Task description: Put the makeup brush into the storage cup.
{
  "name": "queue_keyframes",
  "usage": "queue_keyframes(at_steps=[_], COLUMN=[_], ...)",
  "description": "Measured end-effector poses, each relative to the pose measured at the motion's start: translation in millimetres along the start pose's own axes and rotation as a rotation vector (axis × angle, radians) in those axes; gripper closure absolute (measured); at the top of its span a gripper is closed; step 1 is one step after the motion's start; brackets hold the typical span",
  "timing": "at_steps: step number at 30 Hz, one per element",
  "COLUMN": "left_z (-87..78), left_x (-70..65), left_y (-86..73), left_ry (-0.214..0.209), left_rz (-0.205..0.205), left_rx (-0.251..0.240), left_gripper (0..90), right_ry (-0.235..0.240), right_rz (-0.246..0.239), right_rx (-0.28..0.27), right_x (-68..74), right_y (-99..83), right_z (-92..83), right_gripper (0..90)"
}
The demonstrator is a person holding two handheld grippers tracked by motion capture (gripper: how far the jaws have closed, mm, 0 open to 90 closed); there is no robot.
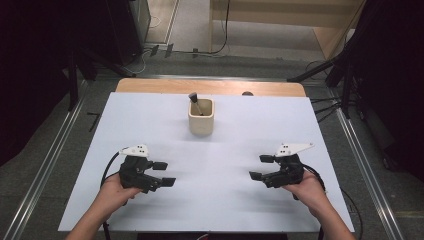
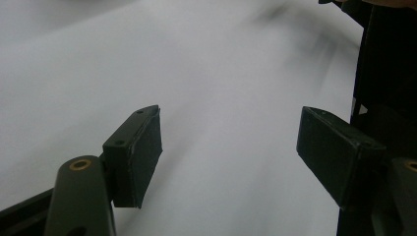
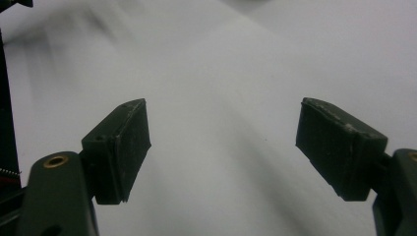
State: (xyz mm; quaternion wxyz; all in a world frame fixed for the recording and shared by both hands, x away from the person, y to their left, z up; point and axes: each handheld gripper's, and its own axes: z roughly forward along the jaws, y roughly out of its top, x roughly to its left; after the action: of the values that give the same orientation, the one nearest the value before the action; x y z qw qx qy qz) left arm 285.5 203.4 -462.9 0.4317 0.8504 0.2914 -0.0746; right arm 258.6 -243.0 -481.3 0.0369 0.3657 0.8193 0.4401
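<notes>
My left gripper (image 1: 164, 173) rests low over the white tabletop (image 1: 225, 200) with its black jaws spread wide and nothing between them (the left gripper view confirms the gap); my right gripper (image 1: 261, 167) mirrors it on the other side, jaws equally wide and empty, both pointing inward. Well apart from both, toward the far edge and midway between them, stands the cream square-sided ceramic cup (image 1: 201, 117), holding a dark-bristled brush (image 1: 194, 102) that leans inside it.
</notes>
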Motion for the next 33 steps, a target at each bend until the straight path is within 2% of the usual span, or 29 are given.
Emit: queue_keyframes(at_steps=[33], left_z=[3.2], left_x=[-0.5], left_y=[-0.1], left_ry=[0.003], left_rz=[0.002], left_rx=[0.017], left_gripper=[25.7], right_ry=[-0.006], right_rz=[0.007], right_rx=[0.021], right_x=[-2.6], right_y=[-0.1], right_z=[5.0], right_gripper=[21.8])
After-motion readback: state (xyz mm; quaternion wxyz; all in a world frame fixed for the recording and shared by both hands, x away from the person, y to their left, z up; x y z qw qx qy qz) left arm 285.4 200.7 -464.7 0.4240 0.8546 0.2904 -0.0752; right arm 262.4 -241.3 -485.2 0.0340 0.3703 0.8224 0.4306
